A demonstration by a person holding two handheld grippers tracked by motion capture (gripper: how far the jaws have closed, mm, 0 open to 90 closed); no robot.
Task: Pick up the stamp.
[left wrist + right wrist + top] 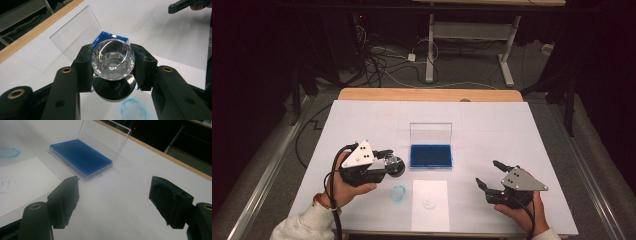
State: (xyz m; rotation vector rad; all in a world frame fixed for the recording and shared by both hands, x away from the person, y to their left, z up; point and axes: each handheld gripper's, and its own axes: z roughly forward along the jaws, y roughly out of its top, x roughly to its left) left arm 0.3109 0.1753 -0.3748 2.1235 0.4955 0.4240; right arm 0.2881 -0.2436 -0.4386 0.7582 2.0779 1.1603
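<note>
A: High view first: the white table (492, 125) carries the open blue ink pad (430, 155), its clear lid (430, 133) standing upright behind it; nearer the person lie a white paper sheet (430, 205) bearing a faint round mark, and beside it a blue smudge (398, 193) on the table itself.

B: And the stamp?

A: The left gripper (388, 162) is clamped on it, held above the table between the ink pad and the smudge; in the left gripper view the crystal stamp (113, 60) sits between both pads, its faceted clear knob squeezed and its dark round base (113, 91) hanging just below the jaws.

B: How would it handle?

A: Likely hard, smooth and slippery, perhaps brittle at the facets; the knob's widest girth looks the safest hold, as the pads sit now; tilting it could let it slide.

B: The other tool?

A: The right gripper (489, 174) rests low at the right with its jaws spread wide and nothing between them.
</note>
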